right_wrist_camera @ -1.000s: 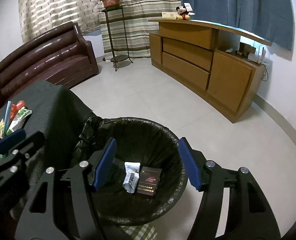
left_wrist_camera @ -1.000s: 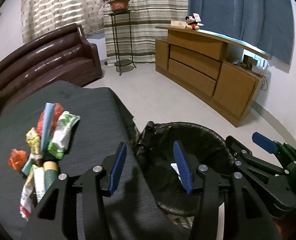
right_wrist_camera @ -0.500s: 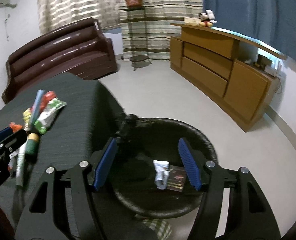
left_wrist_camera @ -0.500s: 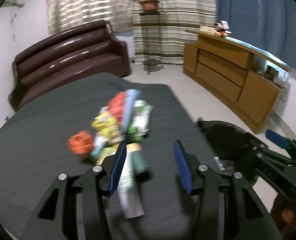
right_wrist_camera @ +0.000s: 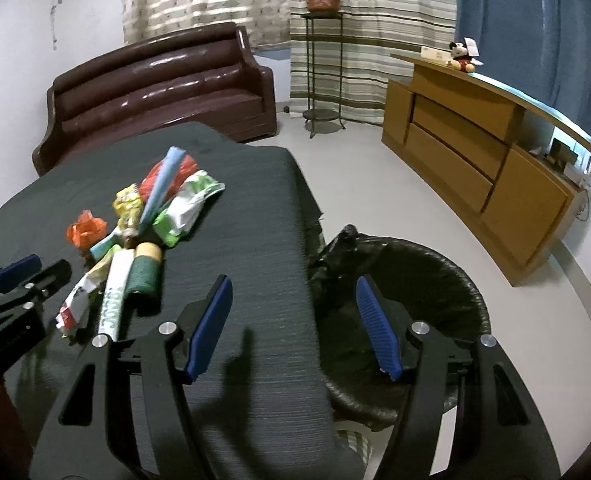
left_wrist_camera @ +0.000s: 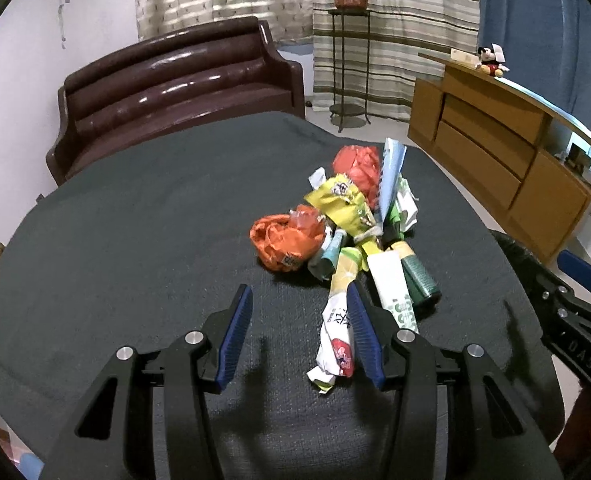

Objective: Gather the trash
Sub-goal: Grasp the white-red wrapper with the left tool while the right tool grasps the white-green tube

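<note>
A pile of trash lies on the dark grey table point(left_wrist_camera: 135, 240): an orange crumpled wrapper point(left_wrist_camera: 285, 240), a yellow wrapper point(left_wrist_camera: 341, 202), a red bag point(left_wrist_camera: 357, 166), a long white wrapper point(left_wrist_camera: 337, 340) and a green tube point(left_wrist_camera: 417, 276). My left gripper point(left_wrist_camera: 301, 336) is open and empty above the table, just in front of the pile, its right finger beside the white wrapper. My right gripper point(right_wrist_camera: 295, 324) is open and empty over the table's right edge. The pile also shows in the right wrist view point(right_wrist_camera: 135, 232). A black-lined bin point(right_wrist_camera: 435, 300) stands on the floor right of the table.
A brown leather sofa point(left_wrist_camera: 183, 84) stands behind the table. A wooden sideboard point(left_wrist_camera: 495, 144) runs along the right wall with a toy point(left_wrist_camera: 491, 60) on top. A metal plant stand point(left_wrist_camera: 349, 60) stands before the curtains. Open floor point(right_wrist_camera: 355, 168) lies between table and sideboard.
Both grippers swung left from over the bin toward the table. The left gripper now faces the trash pile close up. The right gripper now straddles the table edge and bin. Both stayed open.
</note>
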A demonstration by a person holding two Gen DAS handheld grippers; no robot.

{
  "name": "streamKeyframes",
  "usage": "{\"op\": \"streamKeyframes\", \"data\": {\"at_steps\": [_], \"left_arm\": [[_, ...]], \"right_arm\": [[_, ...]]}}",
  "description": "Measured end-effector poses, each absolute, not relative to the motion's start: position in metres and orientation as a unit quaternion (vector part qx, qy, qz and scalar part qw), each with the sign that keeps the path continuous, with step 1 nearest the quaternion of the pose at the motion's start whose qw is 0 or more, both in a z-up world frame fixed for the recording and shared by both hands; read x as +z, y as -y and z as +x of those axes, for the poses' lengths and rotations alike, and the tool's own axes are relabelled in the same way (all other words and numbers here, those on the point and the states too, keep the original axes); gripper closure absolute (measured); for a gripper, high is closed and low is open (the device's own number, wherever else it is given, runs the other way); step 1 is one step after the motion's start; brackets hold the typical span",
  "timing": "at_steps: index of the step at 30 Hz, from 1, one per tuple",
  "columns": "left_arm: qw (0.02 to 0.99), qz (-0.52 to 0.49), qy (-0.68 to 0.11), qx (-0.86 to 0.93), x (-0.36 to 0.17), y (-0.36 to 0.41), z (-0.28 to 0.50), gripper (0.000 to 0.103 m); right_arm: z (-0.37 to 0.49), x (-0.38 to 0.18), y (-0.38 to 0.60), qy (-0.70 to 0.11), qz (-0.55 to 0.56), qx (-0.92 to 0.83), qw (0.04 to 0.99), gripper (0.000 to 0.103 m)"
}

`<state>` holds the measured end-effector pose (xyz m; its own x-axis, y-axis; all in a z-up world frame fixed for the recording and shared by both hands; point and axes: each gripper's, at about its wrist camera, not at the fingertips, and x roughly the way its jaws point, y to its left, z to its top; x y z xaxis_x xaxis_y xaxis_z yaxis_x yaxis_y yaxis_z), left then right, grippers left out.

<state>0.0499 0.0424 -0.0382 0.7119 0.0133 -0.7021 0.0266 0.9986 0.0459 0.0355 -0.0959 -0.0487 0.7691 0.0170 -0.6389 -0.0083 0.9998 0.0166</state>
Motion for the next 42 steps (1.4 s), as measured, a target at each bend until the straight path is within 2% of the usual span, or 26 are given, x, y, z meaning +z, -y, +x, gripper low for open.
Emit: {"op": "streamKeyframes", "data": {"at_steps": [14, 17, 18, 21, 30, 42], "left_arm": [[0.907, 0.028, -0.418, -0.034, -0.059, -0.043, 0.070, 0.055], [0.906, 0.026, -0.421, -0.043, -0.061, -0.044, 0.071, 0.067], [0.905, 0.025, -0.421, -0.046, -0.061, -0.044, 0.070, 0.075], [0.906, 0.026, -0.419, -0.057, -0.061, -0.044, 0.068, 0.084], [0.913, 0.031, -0.399, -0.080, -0.053, -0.044, 0.049, 0.085], [0.930, 0.021, -0.364, -0.035, -0.030, -0.097, 0.010, 0.085]], "right_arm": [[0.039, -0.055, 0.077, -0.355, -0.004, 0.012, 0.935, 0.040], [0.039, -0.057, 0.075, -0.357, -0.004, 0.014, 0.934, 0.040], [0.039, -0.057, 0.075, -0.358, -0.004, 0.014, 0.934, 0.040], [0.039, -0.057, 0.074, -0.359, -0.005, 0.015, 0.933, 0.040], [0.039, -0.058, 0.068, -0.356, -0.009, 0.020, 0.934, 0.040], [0.030, -0.052, 0.034, -0.346, -0.026, 0.049, 0.937, 0.040]]}}
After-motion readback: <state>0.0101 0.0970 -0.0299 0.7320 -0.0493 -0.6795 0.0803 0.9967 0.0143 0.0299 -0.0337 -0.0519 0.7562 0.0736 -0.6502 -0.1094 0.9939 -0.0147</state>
